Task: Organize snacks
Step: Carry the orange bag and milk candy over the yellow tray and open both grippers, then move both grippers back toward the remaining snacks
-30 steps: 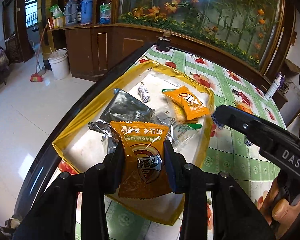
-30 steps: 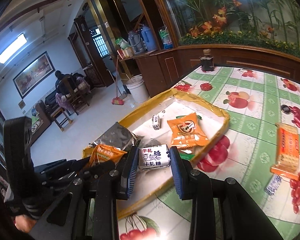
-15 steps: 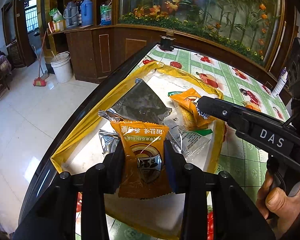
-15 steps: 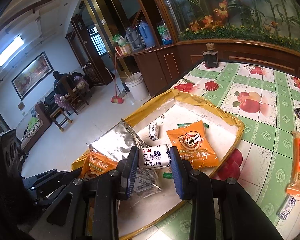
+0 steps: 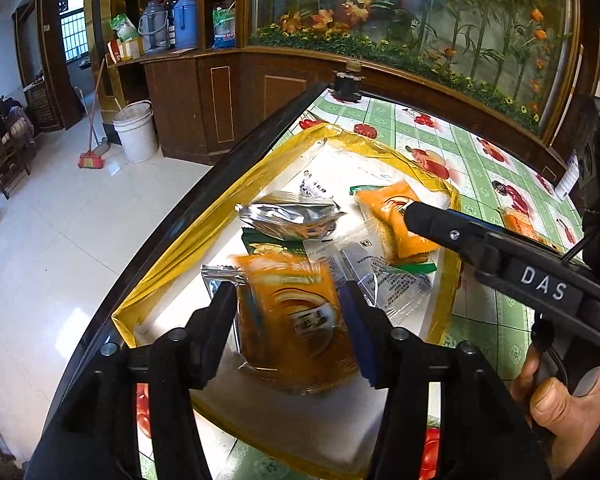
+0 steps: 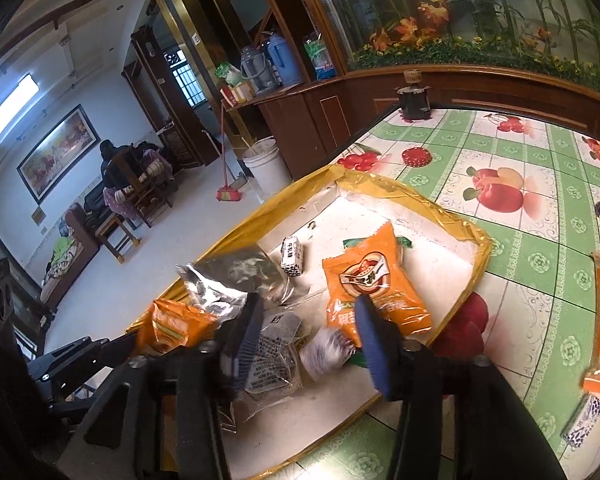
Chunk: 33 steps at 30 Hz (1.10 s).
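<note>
Nearest, the left gripper [image 5: 290,312] has just been opening; a blurred glossy orange packet [image 5: 296,320] sits loose between its jaws. The right gripper [image 6: 306,338] has likewise spread, a blurred white candy [image 6: 326,350] between them, over the yellow-rimmed tray [image 6: 482,258]. Beyond lie crinkled silver foil [image 5: 290,216] and another orange packet [image 6: 374,292].

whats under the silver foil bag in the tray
The silver foil bag lies atop a green-edged packet and clear wrappers in the tray; anything beneath stays hidden.
</note>
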### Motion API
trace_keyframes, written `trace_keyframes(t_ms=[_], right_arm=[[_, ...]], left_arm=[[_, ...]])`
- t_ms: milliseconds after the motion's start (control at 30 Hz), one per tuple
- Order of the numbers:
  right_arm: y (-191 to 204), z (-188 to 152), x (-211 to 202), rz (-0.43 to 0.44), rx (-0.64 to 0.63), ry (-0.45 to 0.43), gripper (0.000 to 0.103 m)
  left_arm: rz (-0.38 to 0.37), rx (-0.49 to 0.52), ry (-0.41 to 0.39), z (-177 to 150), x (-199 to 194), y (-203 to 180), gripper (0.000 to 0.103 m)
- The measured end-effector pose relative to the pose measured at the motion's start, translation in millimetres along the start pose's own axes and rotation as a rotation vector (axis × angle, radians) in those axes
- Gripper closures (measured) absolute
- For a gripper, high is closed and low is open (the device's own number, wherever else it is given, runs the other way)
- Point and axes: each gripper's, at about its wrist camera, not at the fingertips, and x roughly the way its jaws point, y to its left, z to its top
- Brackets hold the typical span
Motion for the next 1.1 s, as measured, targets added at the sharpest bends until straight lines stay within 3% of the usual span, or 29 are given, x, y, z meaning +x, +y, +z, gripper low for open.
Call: trace_keyframes(t_ms=[233, 667, 1100], right_arm=[[-6, -3, -26, -0.007, 0.019, -0.034, 0.046], [-31, -26, -80, -0.061, 0.067, -0.077, 0.045], [-78, -62, -145, -0.165, 0.142, -0.119, 0.037]], left_arm=[[0.004, 0.02, -0.034, 0, -14, -10, 0.03], [-0.018, 0.056, -0.063, -5, -36, -34, 0.029], [-0.061, 0.108, -0.07, -15, -52, -66, 0.027]])
